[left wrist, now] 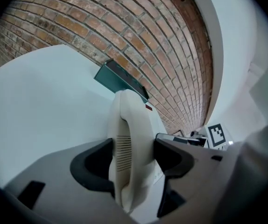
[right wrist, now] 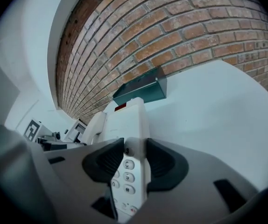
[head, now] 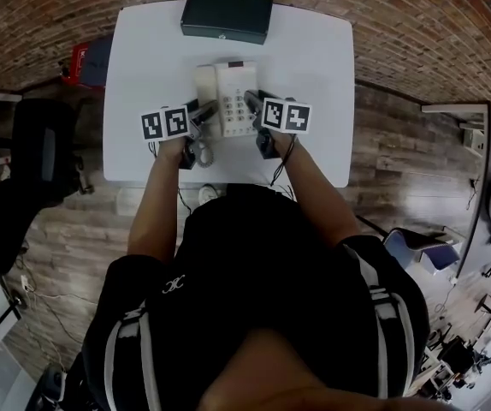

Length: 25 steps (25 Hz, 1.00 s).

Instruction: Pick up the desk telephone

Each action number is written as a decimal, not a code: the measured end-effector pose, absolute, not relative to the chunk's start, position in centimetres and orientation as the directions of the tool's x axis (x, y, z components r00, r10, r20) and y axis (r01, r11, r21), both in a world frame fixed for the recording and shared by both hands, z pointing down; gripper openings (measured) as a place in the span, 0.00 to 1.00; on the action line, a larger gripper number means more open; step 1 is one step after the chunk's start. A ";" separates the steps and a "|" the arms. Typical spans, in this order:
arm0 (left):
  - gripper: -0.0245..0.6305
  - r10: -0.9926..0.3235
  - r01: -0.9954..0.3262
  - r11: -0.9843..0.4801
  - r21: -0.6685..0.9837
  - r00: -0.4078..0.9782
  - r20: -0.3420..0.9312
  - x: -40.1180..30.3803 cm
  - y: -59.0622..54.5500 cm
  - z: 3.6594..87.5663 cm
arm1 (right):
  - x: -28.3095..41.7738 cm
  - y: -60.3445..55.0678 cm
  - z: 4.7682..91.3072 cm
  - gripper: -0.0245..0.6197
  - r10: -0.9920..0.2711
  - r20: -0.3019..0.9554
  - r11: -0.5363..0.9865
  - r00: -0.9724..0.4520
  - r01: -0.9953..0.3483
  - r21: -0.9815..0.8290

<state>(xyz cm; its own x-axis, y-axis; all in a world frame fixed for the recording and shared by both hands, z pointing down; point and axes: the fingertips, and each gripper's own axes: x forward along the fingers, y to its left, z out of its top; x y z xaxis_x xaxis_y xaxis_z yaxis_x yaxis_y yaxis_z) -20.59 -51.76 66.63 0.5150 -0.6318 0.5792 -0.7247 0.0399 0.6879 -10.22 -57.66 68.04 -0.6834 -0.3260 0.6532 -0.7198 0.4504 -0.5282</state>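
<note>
Here desk telephone (head: 233, 92) pinched within left gripper (left wrist: 131, 160), right gripper (right wrist: 135, 160) fingers (right wrist: 161, 164).

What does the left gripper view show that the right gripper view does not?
Only the left gripper view: the handset between its jaws, and the right gripper's marker cube. Only the right gripper view: the keypad between its jaws, and the left gripper's marker cube. Both: the desk telephone, green box, brick wall, white table.

Desk telephone (right wrist: 134, 120), keypad (right wrist: 127, 181), right gripper view: "#" is read on the lowest key of the right column; "3" is read at the column's top; the digits between are blurred; red label (right wrist: 120, 108): print not legible.
</note>
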 end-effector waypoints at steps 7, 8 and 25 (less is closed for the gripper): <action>0.46 -0.708 -0.759 -0.032 0.650 0.476 0.521 -21.1 -51.4 61.2 | -10.7 -57.4 62.4 0.24 -0.422 0.570 0.498 -0.706 -0.705 -0.504; 0.46 -0.720 -0.766 -0.047 0.642 0.471 0.509 -21.2 -51.3 60.2 | -10.7 -57.3 61.4 0.25 -0.436 0.554 0.505 -0.709 -0.702 -0.502; 0.47 -0.861 -0.828 -0.324 0.458 0.458 0.220 -20.1 -47.4 42.1 | -9.6 -53.2 41.8 0.25 -0.642 0.221 0.668 -0.734 -0.677 -0.309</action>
<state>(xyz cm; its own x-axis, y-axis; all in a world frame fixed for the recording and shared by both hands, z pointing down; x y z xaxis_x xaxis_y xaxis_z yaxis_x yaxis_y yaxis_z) -20.09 -47.45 42.11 0.4584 -0.8611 0.2198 -0.8278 -0.3237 0.4582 -9.60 -53.22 41.85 -0.7342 -0.6420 0.2209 -0.6770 0.6680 -0.3089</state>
